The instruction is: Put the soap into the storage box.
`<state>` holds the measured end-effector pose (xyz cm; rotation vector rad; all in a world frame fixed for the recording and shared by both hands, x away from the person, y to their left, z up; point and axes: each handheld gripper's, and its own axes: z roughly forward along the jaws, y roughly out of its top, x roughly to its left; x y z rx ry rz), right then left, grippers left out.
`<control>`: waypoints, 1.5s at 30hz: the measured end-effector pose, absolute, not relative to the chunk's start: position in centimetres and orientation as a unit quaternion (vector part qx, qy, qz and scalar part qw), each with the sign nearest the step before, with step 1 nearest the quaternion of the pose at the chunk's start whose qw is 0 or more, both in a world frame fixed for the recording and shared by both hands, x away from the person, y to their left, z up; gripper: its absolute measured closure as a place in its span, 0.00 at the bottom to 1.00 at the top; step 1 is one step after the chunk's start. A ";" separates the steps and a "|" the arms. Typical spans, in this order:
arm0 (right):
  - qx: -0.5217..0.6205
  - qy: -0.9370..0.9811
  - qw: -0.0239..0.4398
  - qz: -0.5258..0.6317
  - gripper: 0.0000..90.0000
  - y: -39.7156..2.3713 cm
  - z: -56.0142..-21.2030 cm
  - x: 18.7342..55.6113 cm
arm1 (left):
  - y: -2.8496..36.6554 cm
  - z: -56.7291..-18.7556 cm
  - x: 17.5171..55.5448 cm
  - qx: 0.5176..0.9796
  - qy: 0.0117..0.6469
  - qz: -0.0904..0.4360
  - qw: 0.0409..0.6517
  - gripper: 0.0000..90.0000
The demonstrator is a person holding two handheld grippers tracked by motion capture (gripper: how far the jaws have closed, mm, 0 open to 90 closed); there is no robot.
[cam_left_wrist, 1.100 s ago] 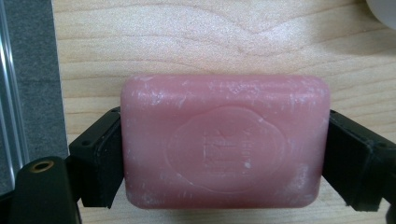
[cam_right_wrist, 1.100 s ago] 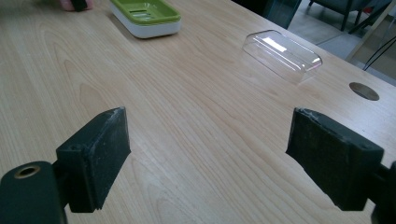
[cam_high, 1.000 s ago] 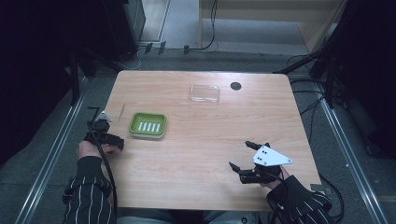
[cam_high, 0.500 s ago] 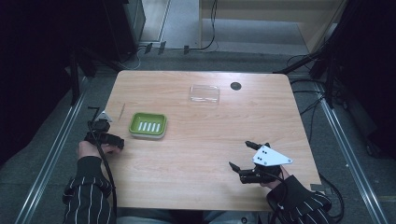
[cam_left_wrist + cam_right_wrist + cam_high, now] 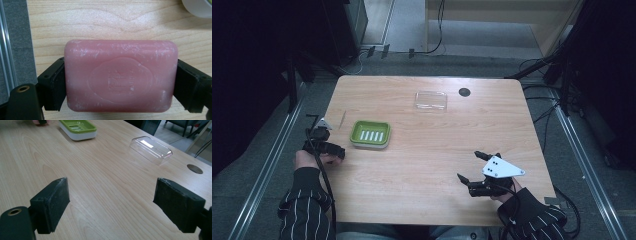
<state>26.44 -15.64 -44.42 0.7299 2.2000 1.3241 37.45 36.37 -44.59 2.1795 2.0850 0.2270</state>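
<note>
Now soap (image 5: pixel 121 76) betw. L gripper (image 5: pixel 120 86) pads (clamped).

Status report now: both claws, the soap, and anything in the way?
Left claw shut on pink soap at table edge. Right claw open, holding nothing. Green soap dish beside the soap, path between them clear.

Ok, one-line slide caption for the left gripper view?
Left gripper clamps a pink soap bar by its ends over the wooden table.
</note>
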 end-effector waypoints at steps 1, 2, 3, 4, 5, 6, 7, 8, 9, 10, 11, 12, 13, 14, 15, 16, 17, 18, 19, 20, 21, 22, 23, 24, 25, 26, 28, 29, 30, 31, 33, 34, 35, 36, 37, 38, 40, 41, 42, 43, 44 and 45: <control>0.266 0.801 0.234 0.482 0.15 -15.6 -44.4 26.4 | 36.4 -44.6 37.4 0.720 0.687 0.073 0.058 0.15; 0.265 0.801 0.234 0.482 0.15 -15.6 -44.4 26.4 | 36.4 -44.6 37.4 0.721 0.686 0.071 0.058 0.15; 0.266 0.801 0.234 0.482 0.15 -15.6 -44.4 26.4 | 36.4 -44.6 37.5 0.722 0.686 0.071 0.058 0.15; 0.266 0.801 0.234 0.482 0.15 -15.6 -44.4 26.4 | 36.4 -44.6 37.5 0.723 0.685 0.069 0.058 0.15; 0.266 0.801 0.234 0.482 0.15 -15.6 -44.4 26.4 | 36.3 -44.6 37.5 0.726 0.682 0.066 0.058 0.15; 0.266 0.801 0.234 0.482 0.15 -15.6 -44.4 26.4 | 36.3 -44.6 37.5 0.726 0.682 0.066 0.058 0.15; 0.267 0.801 0.234 0.482 0.15 -15.7 -44.4 26.4 | 36.3 -44.5 37.6 0.729 0.679 0.066 0.057 0.15; 0.267 0.801 0.234 0.481 0.15 -15.7 -44.4 26.4 | 36.2 -44.4 37.6 0.731 0.677 0.065 0.057 0.15; 0.267 0.801 0.234 0.481 0.15 -15.7 -44.4 26.4 | 36.2 -44.2 37.7 0.732 0.676 0.066 0.058 0.15; 0.267 0.802 0.235 0.481 0.15 -15.7 -44.4 26.4 | 36.1 -43.9 37.9 0.733 0.674 0.067 0.061 0.15; 0.269 0.801 0.234 0.481 0.15 -15.7 -44.4 26.4 | 36.0 -43.8 38.0 0.734 0.673 0.068 0.063 0.15; 0.269 0.801 0.234 0.481 0.15 -15.7 -44.4 26.4 | 35.9 -43.8 38.1 0.734 0.672 0.069 0.065 0.15; 0.267 0.801 0.235 0.481 0.15 -15.7 -44.4 26.4 | 35.8 -43.8 38.1 0.735 0.671 0.068 0.064 0.15; 0.267 0.802 0.234 0.480 0.15 -15.7 -44.4 26.4 | 35.8 -43.8 38.1 0.736 0.670 0.067 0.062 0.15; 0.266 0.803 0.234 0.480 0.15 -15.7 -44.4 26.4 | 35.8 -43.8 38.1 0.736 0.671 0.066 0.062 0.15; 0.266 0.803 0.234 0.480 0.15 -15.7 -44.4 26.4 | 35.8 -43.8 38.1 0.736 0.671 0.066 0.062 0.15; 0.267 0.802 0.235 0.480 0.15 -15.7 -44.4 26.4 | 35.8 -43.8 38.1 0.738 0.670 0.064 0.060 0.15; 0.267 0.802 0.235 0.480 0.15 -15.7 -44.4 26.4 | 35.8 -43.8 38.1 0.738 0.669 0.064 0.058 0.15; 0.267 0.801 0.235 0.481 0.15 -15.7 -44.4 26.4 | 35.8 -43.7 38.1 0.739 0.668 0.063 0.057 0.15; 0.267 0.802 0.235 0.481 0.15 -15.7 -44.4 26.4 | 35.9 -43.7 38.1 0.740 0.667 0.060 0.059 0.15; 0.267 0.802 0.235 0.481 0.15 -15.7 -44.4 26.4 | 35.9 -43.7 38.1 0.740 0.667 0.060 0.059 0.15; 0.266 0.802 0.234 0.481 0.15 -15.7 -44.4 26.4 | 35.9 -43.5 38.0 0.743 0.664 0.058 0.058 0.15; 0.266 0.802 0.234 0.480 0.15 -15.7 -44.4 26.4 | 35.9 -43.4 38.1 0.744 0.664 0.058 0.057 0.15; 0.266 0.802 0.235 0.480 0.15 -15.7 -44.4 26.4 | 35.9 -43.3 38.2 0.744 0.663 0.059 0.058 0.15; 0.266 0.802 0.234 0.481 0.15 -15.7 -44.4 26.4 | 35.9 -43.3 38.2 0.744 0.663 0.059 0.058 0.15; 0.266 0.802 0.234 0.481 0.15 -15.7 -44.4 26.4 | 35.9 -43.2 38.2 0.743 0.664 0.061 0.061 0.15; 0.266 0.802 0.234 0.481 0.15 -15.6 -44.4 26.4 | 35.8 -43.1 38.3 0.745 0.662 0.060 0.063 0.15; 0.266 0.802 0.234 0.482 0.15 -15.6 -44.4 26.4 | 35.8 -43.0 38.4 0.746 0.661 0.059 0.063 0.15; 0.266 0.802 0.234 0.481 0.15 -15.6 -44.4 26.4 | 35.8 -42.9 38.4 0.746 0.660 0.059 0.064 0.15; 0.266 0.802 0.234 0.481 0.15 -15.6 -44.4 26.4 | 35.8 -42.9 38.4 0.746 0.660 0.058 0.065 0.15; 0.265 0.802 0.234 0.481 0.15 -15.6 -44.4 26.4 | 35.8 -42.8 38.5 0.748 0.657 0.058 0.065 0.15; 0.265 0.802 0.234 0.481 0.15 -15.7 -44.4 26.4 | 35.6 -42.6 38.6 0.751 0.654 0.061 0.061 0.15; 0.265 0.803 0.234 0.481 0.15 -15.7 -44.4 26.4 | 35.6 -42.5 38.7 0.750 0.655 0.061 0.065 0.15; 0.264 0.803 0.234 0.480 0.15 -15.7 -44.4 26.4 | 35.6 -42.5 38.8 0.752 0.653 0.060 0.065 0.15; 0.265 0.803 0.233 0.481 0.15 -15.7 -44.4 26.4 | 35.5 -42.4 38.9 0.752 0.653 0.059 0.067 0.15; 0.265 0.802 0.233 0.481 0.15 -15.7 -44.4 26.4 | 35.4 -42.4 39.0 0.754 0.651 0.057 0.069 0.15; 0.265 0.802 0.234 0.481 0.15 -15.7 -44.4 26.4 | 35.4 -42.3 39.1 0.755 0.650 0.055 0.070 0.15; 0.264 0.803 0.233 0.481 0.15 -15.7 -44.4 26.4 | 35.4 -42.2 39.1 0.756 0.649 0.056 0.071 0.15; 0.263 0.802 0.236 0.481 0.15 -15.7 -44.4 26.4 | 35.3 -42.2 39.2 0.756 0.648 0.056 0.071 0.15; 0.263 0.803 0.236 0.480 0.15 -15.7 -44.5 26.3 | 35.3 -42.0 39.3 0.757 0.647 0.058 0.071 0.15; 0.263 0.803 0.236 0.480 0.15 -15.7 -44.5 26.3 | 35.3 -42.0 39.3 0.757 0.647 0.058 0.071 0.15; 0.262 0.803 0.237 0.480 0.15 -15.7 -44.5 26.4 | 35.3 -41.9 39.4 0.756 0.647 0.057 0.075 0.15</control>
